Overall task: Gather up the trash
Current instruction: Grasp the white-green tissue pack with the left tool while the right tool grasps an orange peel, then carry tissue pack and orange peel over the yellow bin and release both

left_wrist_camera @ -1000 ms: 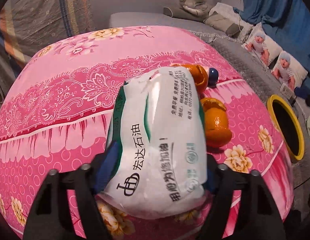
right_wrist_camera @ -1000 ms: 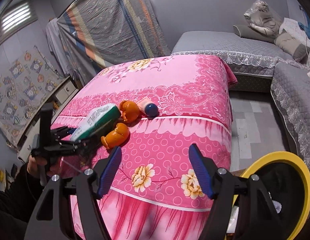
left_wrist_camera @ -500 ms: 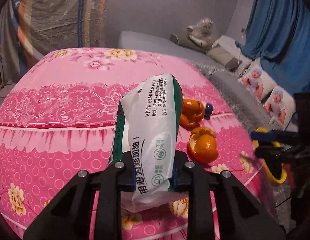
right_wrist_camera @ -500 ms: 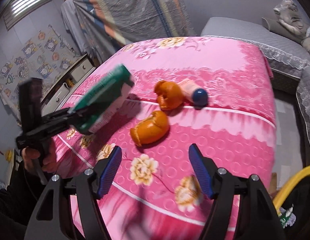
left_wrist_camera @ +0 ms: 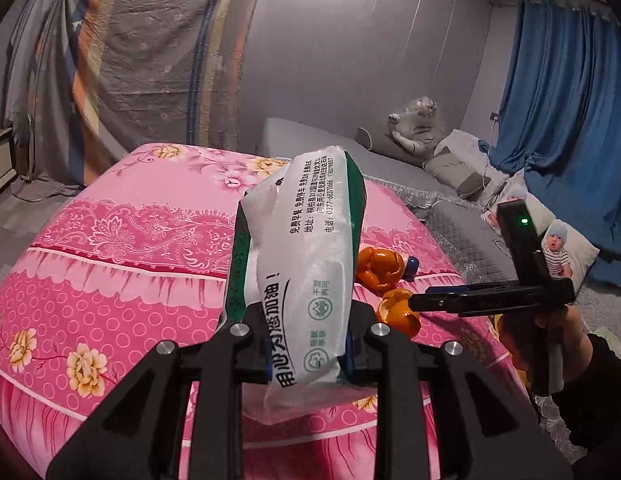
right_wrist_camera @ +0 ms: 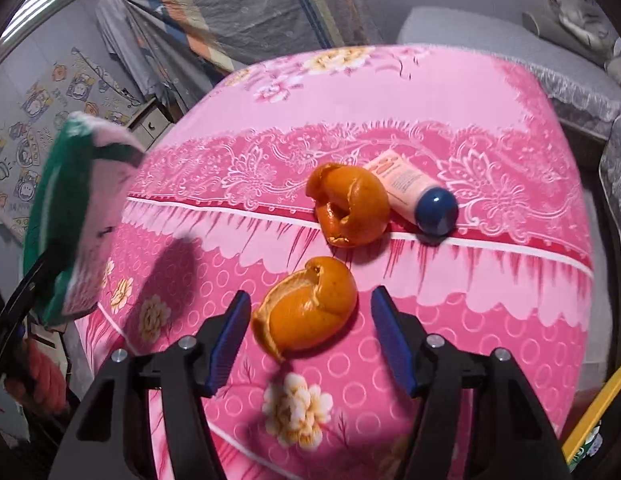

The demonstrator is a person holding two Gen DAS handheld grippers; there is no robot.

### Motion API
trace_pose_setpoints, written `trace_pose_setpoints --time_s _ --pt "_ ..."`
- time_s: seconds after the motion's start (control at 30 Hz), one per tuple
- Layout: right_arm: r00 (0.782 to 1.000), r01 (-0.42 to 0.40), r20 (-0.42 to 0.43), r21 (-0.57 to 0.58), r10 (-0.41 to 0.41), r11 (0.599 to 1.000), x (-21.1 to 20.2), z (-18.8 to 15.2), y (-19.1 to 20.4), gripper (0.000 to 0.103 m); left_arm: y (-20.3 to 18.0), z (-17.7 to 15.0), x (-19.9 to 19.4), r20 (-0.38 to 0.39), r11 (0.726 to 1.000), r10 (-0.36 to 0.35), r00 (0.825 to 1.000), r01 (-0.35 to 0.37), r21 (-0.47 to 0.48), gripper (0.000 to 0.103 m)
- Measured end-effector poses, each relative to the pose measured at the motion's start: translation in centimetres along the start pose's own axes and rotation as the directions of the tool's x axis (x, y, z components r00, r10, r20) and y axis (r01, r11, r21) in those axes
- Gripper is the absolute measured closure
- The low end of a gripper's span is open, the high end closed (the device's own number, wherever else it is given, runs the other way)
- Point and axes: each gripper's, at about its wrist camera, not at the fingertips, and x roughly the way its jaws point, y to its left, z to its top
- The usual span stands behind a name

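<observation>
The left gripper [left_wrist_camera: 306, 354] is clamped on the white-and-green packet [left_wrist_camera: 298, 276], held centre-frame above the pink bedspread [left_wrist_camera: 110, 280]; the right gripper [right_wrist_camera: 310, 338], jaws spread, straddles the nearer orange peel [right_wrist_camera: 306, 308], lower centre.

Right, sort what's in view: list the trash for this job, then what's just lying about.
Trash:
- white and green packet, clamped in the left tool
- near orange peel, between the open fingers of the right tool
- far orange peel

Lying about:
- pink tube with blue cap
- pink floral bedspread
- baby-print pillow
</observation>
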Motion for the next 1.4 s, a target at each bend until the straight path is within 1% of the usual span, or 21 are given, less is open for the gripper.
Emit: trace_pose_setpoints --time_s 0.03,0.1,0.23,0.33,0.43,0.53,0.67,0.87,1.03,1.23,1.33,1.4 --pt "1.0 -0.004 -0.019 0.007 0.004 1.0 0.6 0.2 -0.1 0.05 0.0 0.0 -0.2 0.005 1.0 -0.003 1.0 0.003 -0.003 0.081" --pt "0.999 -0.002 -0.041 0.013 0.003 1.0 1.6 0.4 0.0 0.053 0.1 -0.1 -0.3 0.01 1.0 -0.006 1.0 0.006 -0.007 0.081" --pt "0.999 0.023 -0.045 0.003 -0.023 1.0 2.3 0.5 0.2 0.066 0.3 0.0 -0.6 0.024 1.0 0.003 1.0 -0.003 -0.008 0.081" --pt "0.998 0.033 -0.05 -0.032 -0.034 0.999 2.3 0.4 0.8 0.072 0.1 -0.1 -1.1 0.04 0.999 0.042 0.998 -0.041 -0.004 0.081" --pt "0.999 0.032 -0.041 -0.048 -0.034 0.998 1.9 0.0 1.1 0.074 -0.4 -0.2 -1.6 0.053 0.997 0.072 0.996 -0.072 -0.008 0.081" --pt "0.999 -0.012 -0.033 -0.04 0.011 0.999 0.4 -0.8 1.1 0.074 -1.0 -0.2 -2.0 0.067 0.994 0.108 0.992 -0.108 0.003 0.081" --pt "0.998 -0.061 0.001 -0.029 0.061 0.998 -2.5 -1.7 0.9 0.074 -2.1 -0.1 -2.4 0.074 0.993 0.116 0.991 -0.117 0.013 0.081" --pt "0.993 -0.097 0.067 -0.002 0.097 0.995 -7.7 -3.8 -0.3 0.074 -5.3 0.6 -2.4 0.09 0.996 0.072 0.993 -0.076 0.044 0.08" --pt "0.988 -0.079 0.135 0.046 0.072 0.996 -11.4 -5.9 -2.7 0.074 -9.0 1.5 -1.6 0.093 0.996 -0.001 0.996 -0.007 0.086 0.08" --pt "0.975 -0.027 0.224 0.149 -0.007 0.988 -16.0 -8.4 -7.4 0.074 -14.5 2.5 -0.1 0.083 0.983 -0.099 0.992 0.084 0.161 0.08" --pt "0.959 0.017 0.274 0.207 -0.075 0.978 -18.6 -9.9 -9.9 0.074 -17.7 2.9 1.1 0.065 0.97 -0.153 0.986 0.137 0.202 0.08" --pt "0.949 0.023 0.299 0.241 -0.097 0.97 -20.0 -10.9 -11.4 0.074 -19.6 3.1 1.8 0.052 0.961 -0.181 0.982 0.165 0.222 0.08"
